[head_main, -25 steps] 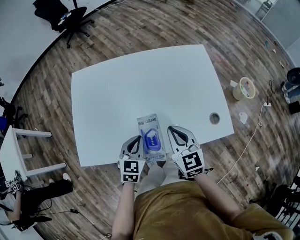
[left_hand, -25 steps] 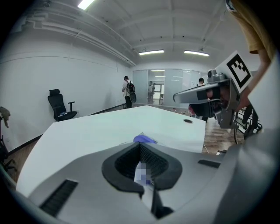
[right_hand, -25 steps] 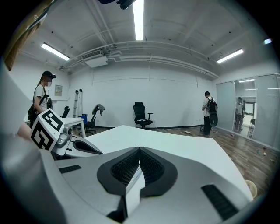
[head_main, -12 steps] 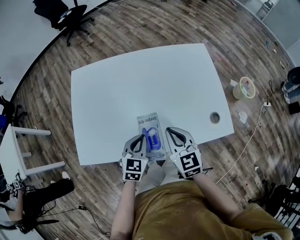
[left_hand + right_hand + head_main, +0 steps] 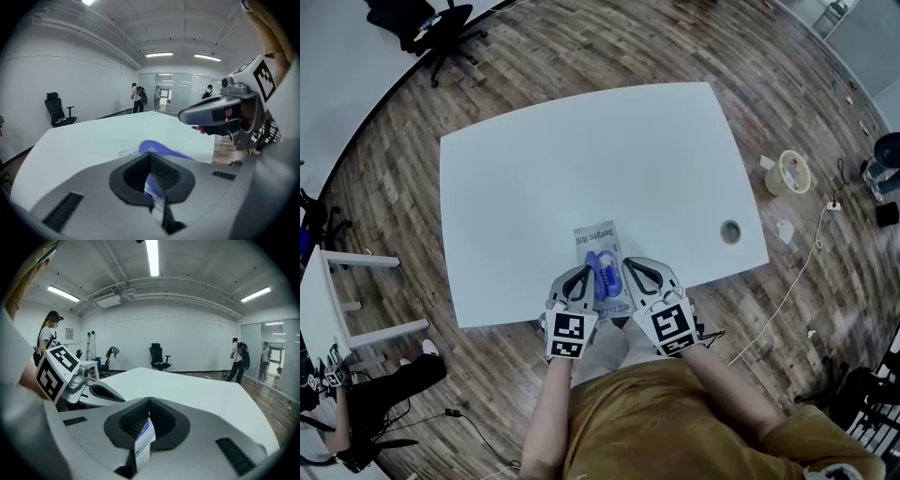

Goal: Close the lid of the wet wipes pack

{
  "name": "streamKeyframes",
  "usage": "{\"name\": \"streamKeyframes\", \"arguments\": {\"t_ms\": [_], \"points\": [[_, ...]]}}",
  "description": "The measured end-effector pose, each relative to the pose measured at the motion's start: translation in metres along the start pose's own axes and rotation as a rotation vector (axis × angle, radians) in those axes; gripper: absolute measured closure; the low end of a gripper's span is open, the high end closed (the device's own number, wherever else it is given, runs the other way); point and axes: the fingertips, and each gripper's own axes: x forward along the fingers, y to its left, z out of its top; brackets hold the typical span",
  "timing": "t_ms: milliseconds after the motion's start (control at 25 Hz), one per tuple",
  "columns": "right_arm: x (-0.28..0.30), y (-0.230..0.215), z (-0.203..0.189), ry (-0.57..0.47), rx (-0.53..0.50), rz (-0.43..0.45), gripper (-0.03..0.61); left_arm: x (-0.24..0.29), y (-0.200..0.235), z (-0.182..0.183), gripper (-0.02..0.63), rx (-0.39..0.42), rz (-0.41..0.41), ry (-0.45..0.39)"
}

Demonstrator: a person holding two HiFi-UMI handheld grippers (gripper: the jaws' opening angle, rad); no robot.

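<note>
The wet wipes pack (image 5: 601,246) lies flat near the front edge of the white table (image 5: 581,159), its blue lid (image 5: 603,269) toward me. In the left gripper view the lid (image 5: 164,150) looks raised at a slant. My left gripper (image 5: 584,273) is shut, its tip at the pack's left edge beside the lid. My right gripper (image 5: 626,266) is also shut, its tip at the pack's right edge. In each gripper view the shut tips (image 5: 151,154) (image 5: 150,400) meet, and a strip of the pack (image 5: 143,441) shows through the hollow behind them. Contact with the lid is hidden.
A round cable hole (image 5: 730,232) sits in the table's right front corner. On the wooden floor are a roll of tape (image 5: 792,174) to the right, an office chair (image 5: 431,33) far left and a small white table (image 5: 328,300). People stand far off in the room (image 5: 138,97).
Both grippers have closed in on the pack from its sides; the right one moved left and forward most. The pack has stayed put.
</note>
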Motion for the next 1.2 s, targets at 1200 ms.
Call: {"name": "streamKeyframes", "arguments": {"t_ms": [1200], "points": [[0.02, 0.037, -0.031, 0.084, -0.06, 0.172, 0.572, 0.006, -0.02, -0.017, 0.618, -0.015, -0.061, 0.042]]}}
